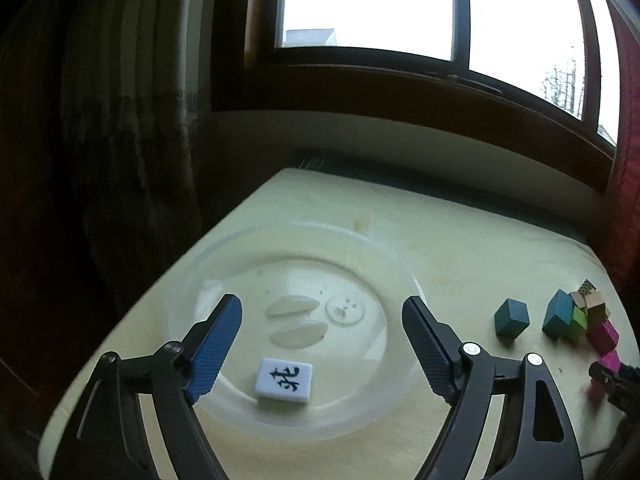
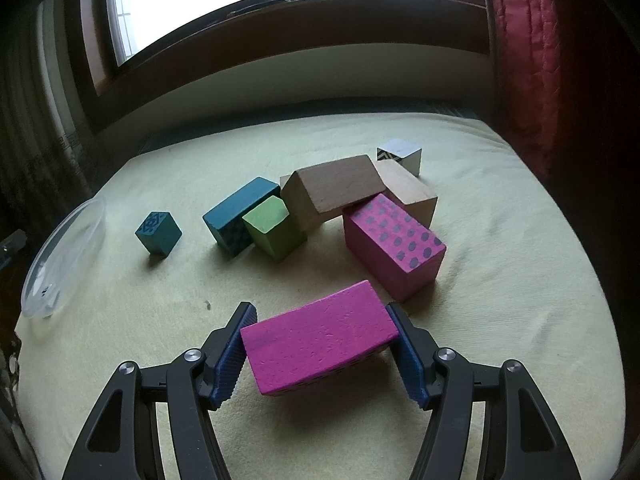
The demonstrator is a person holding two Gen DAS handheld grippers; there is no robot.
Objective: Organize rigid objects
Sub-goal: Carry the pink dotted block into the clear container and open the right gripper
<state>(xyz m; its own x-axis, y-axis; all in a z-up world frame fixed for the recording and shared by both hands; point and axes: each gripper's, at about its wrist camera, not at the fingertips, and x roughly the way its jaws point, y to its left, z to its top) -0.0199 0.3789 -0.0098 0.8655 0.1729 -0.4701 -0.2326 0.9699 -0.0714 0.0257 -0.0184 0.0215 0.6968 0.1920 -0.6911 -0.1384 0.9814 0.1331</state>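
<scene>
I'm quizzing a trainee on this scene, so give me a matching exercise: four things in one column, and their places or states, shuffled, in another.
Things:
1. mahjong tile
2. plain pink block
3. left gripper
4. small teal cube

Places or states:
A. open, holding nothing
B. alone on the cloth, apart from the pile
C. lying in the clear plate
D. between the right gripper's fingers

Pairs: 1-C, 2-D, 3-A, 4-B

Tilted magenta block point(image 2: 320, 340), mahjong tile point(image 1: 284, 380) plated
</scene>
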